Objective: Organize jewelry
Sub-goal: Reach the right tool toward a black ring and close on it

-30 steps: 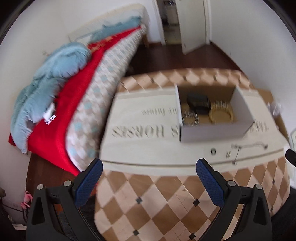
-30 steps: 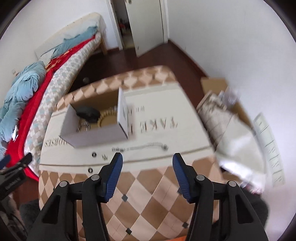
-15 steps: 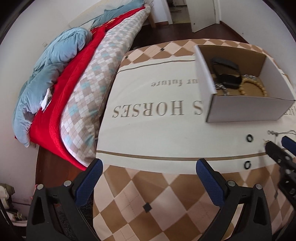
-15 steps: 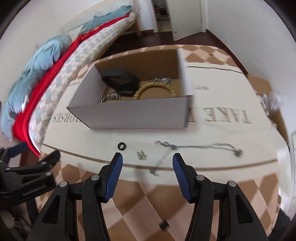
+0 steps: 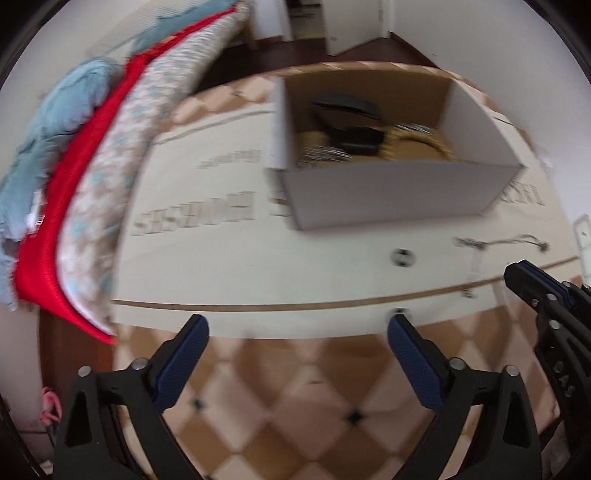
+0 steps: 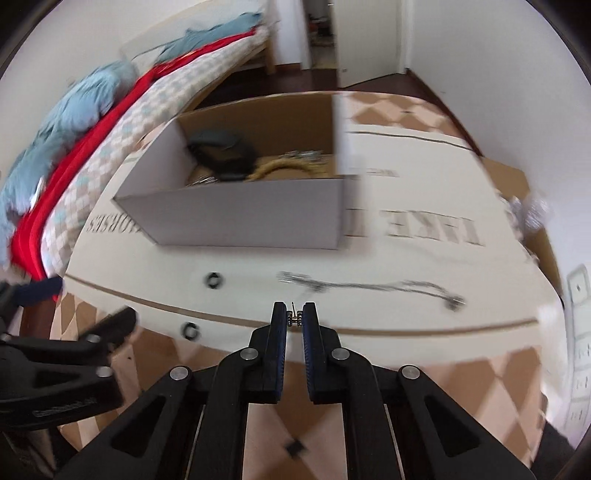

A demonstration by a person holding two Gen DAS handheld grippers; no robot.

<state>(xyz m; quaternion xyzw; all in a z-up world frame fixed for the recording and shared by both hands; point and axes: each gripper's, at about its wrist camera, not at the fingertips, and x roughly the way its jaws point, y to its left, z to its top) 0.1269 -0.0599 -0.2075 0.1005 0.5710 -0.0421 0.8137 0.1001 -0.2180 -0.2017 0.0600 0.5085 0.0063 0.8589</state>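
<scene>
An open cardboard box (image 6: 240, 218) (image 5: 399, 199) stands on the cloth-covered table and holds a black item, a beaded bracelet and silver pieces. In front of it lie a silver chain (image 6: 369, 286) (image 5: 498, 242) and two small dark rings (image 6: 213, 279) (image 6: 190, 329). My right gripper (image 6: 294, 318) is shut on a small silver earring (image 6: 294, 319) just above the table's front strip. My left gripper (image 5: 295, 332) is open and empty over the table's near edge, left of the right gripper (image 5: 535, 284).
A bed with a red blanket and blue duvet (image 5: 55, 155) runs along the left. A brown cardboard piece with clear plastic (image 6: 524, 206) sits at the table's right edge. A doorway (image 6: 321, 33) is at the back.
My right gripper has closed from open onto the small earring near the chain. The left gripper has drawn back and swung right, so the box sits more central in its view.
</scene>
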